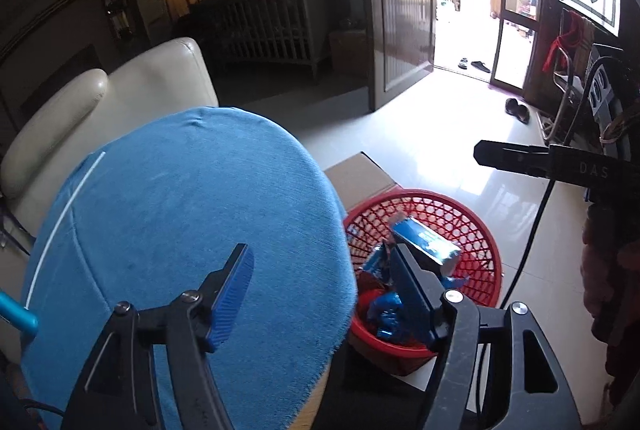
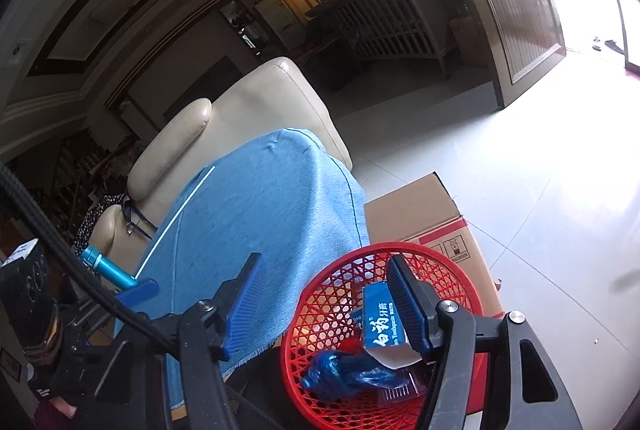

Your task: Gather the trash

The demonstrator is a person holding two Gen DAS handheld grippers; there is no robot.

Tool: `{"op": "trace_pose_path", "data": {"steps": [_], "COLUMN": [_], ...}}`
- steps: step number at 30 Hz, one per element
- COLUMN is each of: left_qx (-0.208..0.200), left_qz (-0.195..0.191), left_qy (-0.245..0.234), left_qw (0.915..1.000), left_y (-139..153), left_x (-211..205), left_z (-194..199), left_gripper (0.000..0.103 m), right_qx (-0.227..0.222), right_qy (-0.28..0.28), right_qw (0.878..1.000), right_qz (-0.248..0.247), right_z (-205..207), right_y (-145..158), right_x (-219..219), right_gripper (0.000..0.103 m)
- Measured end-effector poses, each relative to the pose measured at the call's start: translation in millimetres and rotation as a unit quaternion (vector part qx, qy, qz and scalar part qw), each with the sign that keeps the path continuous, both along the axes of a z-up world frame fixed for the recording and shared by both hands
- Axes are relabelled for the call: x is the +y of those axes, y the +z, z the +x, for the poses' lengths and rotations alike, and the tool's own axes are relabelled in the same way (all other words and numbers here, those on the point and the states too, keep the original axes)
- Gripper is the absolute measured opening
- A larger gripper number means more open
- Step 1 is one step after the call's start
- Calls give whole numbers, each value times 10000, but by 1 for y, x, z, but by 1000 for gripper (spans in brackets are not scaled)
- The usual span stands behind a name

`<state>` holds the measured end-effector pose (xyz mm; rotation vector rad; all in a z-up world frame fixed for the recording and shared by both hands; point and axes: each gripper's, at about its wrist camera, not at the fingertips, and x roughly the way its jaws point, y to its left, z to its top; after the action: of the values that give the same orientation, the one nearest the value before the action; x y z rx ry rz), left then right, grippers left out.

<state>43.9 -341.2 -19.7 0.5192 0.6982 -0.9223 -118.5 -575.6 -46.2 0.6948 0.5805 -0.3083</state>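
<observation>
Both grippers are empty, jaws spread wide. The left gripper [image 1: 320, 294] hovers over the edge of the blue cloth [image 1: 180, 213], with the red basket [image 1: 480, 230] just beyond its right finger. The right gripper [image 2: 328, 302] hangs above the basket's near rim.

No loose trash shows on the cloth, so the collecting looks nearly or fully done. A careful finish would be to check the cloth for scraps while keeping the fingers clear of the basket rim.

Inside the basket lie a blue toothpaste box [image 2: 378, 314], directly under the right gripper's right finger, and crumpled blue wrappers [image 2: 344, 370] below it. The basket sits on a cardboard box [image 2: 436, 213].
</observation>
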Motion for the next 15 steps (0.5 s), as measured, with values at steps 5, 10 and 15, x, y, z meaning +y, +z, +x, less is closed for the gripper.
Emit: {"op": "trace_pose_path", "data": {"steps": [5,10,15], "left_qx": [-258,-416,-638], "left_qz": [15,-27,-39], "left_qy": [279,777,1341], "left_qw": [9993,9961,9889], "left_y": [5,15,23], "left_x": [17,45,81], "left_z": [8,21,34], "left_gripper": [76,79,79], "right_qx": [28,45,-1], "right_qy": [121,323,654], "right_qw": [9999,9994,9975], "right_qz": [-59,-141,-275], "right_z": [9,22,44], "right_y": [2,8,21], "right_x": [12,28,54], "right_gripper": [66,66,66]}}
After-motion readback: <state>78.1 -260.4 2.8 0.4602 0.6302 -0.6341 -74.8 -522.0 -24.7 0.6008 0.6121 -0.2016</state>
